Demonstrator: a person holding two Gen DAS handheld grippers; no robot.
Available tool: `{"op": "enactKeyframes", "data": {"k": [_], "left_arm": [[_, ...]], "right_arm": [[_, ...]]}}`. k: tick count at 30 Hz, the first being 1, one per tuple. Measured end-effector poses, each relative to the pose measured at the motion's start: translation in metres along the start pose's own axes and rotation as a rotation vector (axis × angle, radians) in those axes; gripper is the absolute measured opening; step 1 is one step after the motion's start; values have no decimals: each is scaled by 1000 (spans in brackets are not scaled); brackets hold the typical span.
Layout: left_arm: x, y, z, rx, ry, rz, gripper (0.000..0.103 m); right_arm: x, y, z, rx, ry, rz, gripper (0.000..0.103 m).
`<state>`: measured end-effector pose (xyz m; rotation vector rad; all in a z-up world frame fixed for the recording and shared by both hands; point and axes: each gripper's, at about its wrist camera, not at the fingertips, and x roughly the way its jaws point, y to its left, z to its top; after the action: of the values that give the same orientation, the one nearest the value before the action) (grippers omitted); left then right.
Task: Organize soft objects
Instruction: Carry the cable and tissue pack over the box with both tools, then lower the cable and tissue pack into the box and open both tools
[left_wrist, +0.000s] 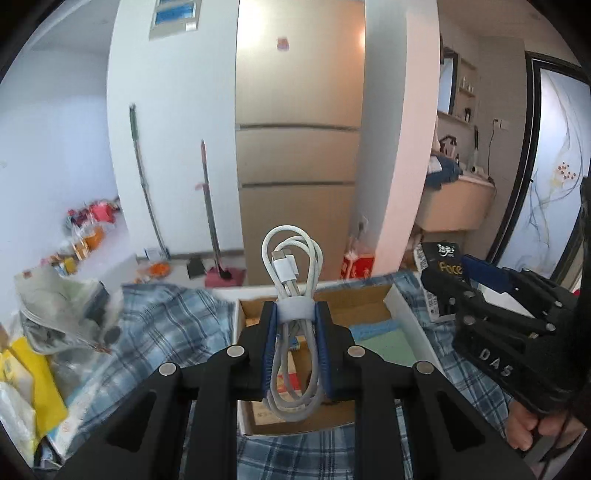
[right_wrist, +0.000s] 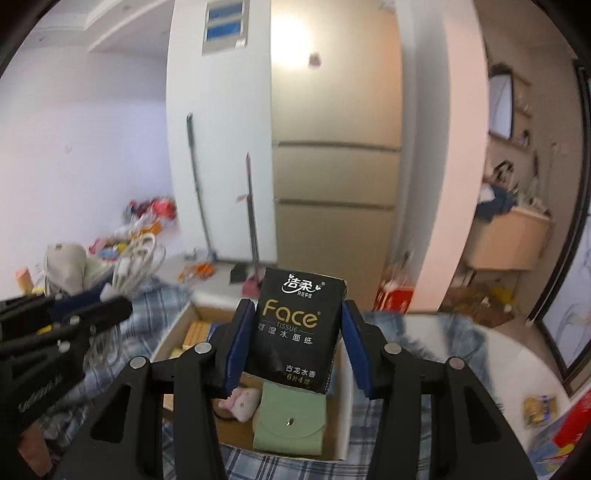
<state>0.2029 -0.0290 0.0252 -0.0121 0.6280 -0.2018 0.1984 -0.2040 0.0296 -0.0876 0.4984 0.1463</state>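
Observation:
My left gripper (left_wrist: 294, 314) is shut on a coiled white charging cable (left_wrist: 293, 266) bound by a white strap, held upright above an open cardboard box (left_wrist: 365, 295). The right gripper (right_wrist: 299, 314) is shut on a black tissue pack (right_wrist: 295, 332) printed "Face", held over the same cardboard box (right_wrist: 177, 332). Inside the box lie a green snap pouch (right_wrist: 290, 424), a small pink soft item (right_wrist: 242, 402) and yellow packets (right_wrist: 195, 332). In the left wrist view the right gripper (left_wrist: 480, 295) stands at the right with the tissue pack (left_wrist: 445, 258). In the right wrist view the left gripper (right_wrist: 74, 314) shows at the left with the cable (right_wrist: 136, 266).
The box rests on a blue plaid cloth (left_wrist: 159, 317). Bags and yellow packaging (left_wrist: 33, 369) crowd the left side. A white round table edge (right_wrist: 517, 369) with a snack packet (right_wrist: 537, 410) lies right. Behind stand a tall beige fridge (left_wrist: 299, 147), a broom and mop.

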Motion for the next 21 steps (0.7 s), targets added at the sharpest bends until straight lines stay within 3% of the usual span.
{"op": "enactKeyframes", "data": {"k": [7,16,21], "left_arm": [[50,14,-20,-51,97,-37,22],[88,27,-39,-57,206,14,22],[91,28,-43,-40,213,21,22]], "right_arm": [[43,3,-23,-23,158,64,47],[69,5,-41,-47,250,68,47],[88,3,-47,-50,297,69,47]]}}
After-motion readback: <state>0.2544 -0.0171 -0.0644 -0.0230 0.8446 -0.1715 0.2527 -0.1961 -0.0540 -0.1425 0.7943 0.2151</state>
